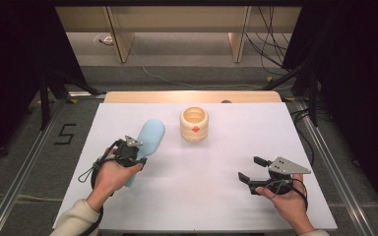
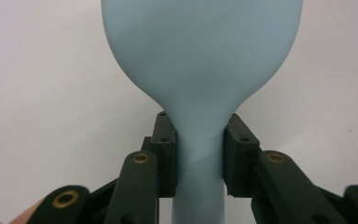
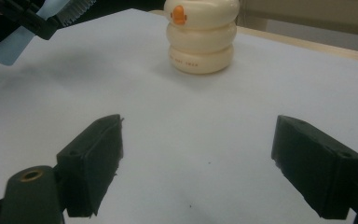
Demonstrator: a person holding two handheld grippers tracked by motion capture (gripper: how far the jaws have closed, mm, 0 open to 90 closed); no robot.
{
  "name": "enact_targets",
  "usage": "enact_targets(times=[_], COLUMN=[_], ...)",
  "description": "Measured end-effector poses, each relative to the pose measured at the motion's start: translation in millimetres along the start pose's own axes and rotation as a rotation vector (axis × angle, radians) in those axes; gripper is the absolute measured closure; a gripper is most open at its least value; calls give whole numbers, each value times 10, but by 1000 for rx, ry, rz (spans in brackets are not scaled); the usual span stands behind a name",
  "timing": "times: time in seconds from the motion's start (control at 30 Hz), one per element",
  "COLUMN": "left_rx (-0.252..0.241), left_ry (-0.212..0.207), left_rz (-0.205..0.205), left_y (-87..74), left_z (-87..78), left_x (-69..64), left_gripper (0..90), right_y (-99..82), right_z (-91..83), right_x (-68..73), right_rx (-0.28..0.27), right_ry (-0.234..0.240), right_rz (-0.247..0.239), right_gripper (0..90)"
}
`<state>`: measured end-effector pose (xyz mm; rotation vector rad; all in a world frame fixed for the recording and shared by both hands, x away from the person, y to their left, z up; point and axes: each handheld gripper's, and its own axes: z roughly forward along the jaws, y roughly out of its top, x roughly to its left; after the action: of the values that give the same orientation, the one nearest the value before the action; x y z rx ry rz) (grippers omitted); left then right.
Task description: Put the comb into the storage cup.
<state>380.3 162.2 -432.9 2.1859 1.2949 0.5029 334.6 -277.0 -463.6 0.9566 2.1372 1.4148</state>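
Left gripper view puts your jaws clamped on the narrow neck of the pale blue brush (image 2: 200, 70), held just above the tabletop (image 1: 202, 187). Your right gripper (image 1: 254, 169) waits wide open, holding nothing, near the front right. You're mid-carry, I judge; next, tip the brush upright over the cream holder (image 1: 194, 124)

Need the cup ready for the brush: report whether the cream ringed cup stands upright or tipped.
Upright. The cream ringed cup rests on its base on the white table, with its open mouth facing up in the high view; in the right gripper view its stacked rings sit level.
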Motion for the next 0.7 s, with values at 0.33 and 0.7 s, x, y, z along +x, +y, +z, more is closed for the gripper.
enact_targets(times=[0.33, 0.7], left_rx=[-19, -81], left_ry=[9, 24], left_rz=[-6, -13], left_y=[5, 22], left_z=[-11, -38], left_x=[12, 0], left_gripper=[695, 695], right_y=[1, 3], right_z=[0, -1], right_x=[0, 2], right_rx=[0, 0], right_ry=[1, -1], right_rz=[-1, -2], right_gripper=[175, 170])
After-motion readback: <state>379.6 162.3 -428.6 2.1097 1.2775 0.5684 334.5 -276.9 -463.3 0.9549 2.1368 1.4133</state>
